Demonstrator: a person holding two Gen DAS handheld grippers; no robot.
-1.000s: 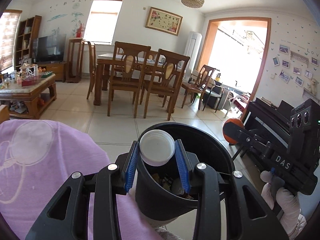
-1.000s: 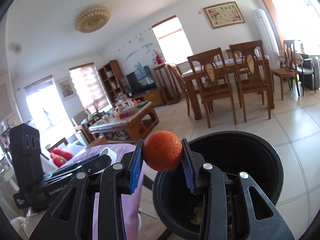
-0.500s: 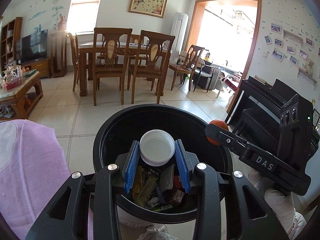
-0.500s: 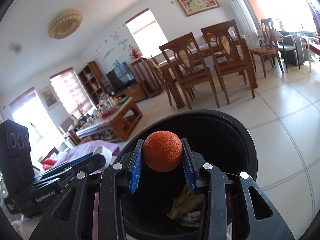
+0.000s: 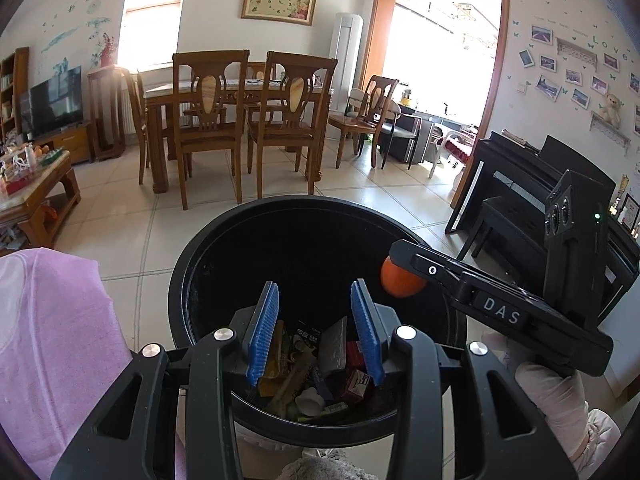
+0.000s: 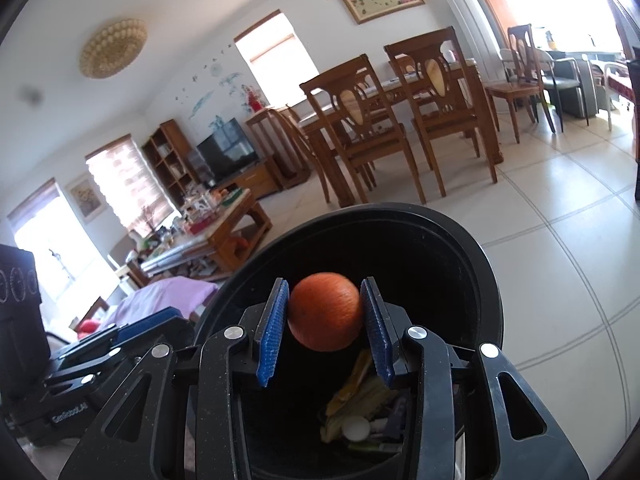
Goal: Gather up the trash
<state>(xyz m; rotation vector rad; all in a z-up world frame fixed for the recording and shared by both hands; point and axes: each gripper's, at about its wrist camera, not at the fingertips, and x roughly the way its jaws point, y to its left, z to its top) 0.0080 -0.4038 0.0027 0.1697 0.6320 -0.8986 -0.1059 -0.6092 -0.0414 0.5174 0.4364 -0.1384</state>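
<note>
A black trash bin (image 5: 240, 236) stands on the tiled floor, with wrappers and small boxes (image 5: 348, 380) inside. My left gripper (image 5: 316, 336) is open and empty over the bin's mouth. A white lid (image 5: 309, 399) lies among the trash, also visible in the right wrist view (image 6: 356, 428). My right gripper (image 6: 324, 324) holds an orange (image 6: 323, 311) between its blue pads over the bin (image 6: 476, 264). In the left wrist view the orange (image 5: 400, 282) shows at the bin's right rim, under the right gripper's finger.
A purple cloth (image 5: 52, 340) lies to the left of the bin. A dining table with wooden chairs (image 5: 236, 120) stands behind it. A black piano (image 5: 532, 208) is to the right, a coffee table (image 5: 32, 196) to the left. Tiled floor (image 6: 560, 208) surrounds the bin.
My left gripper has opened and the white lid has dropped into the bin. Both grippers have moved further over the bin's mouth. The right gripper still holds the orange.
</note>
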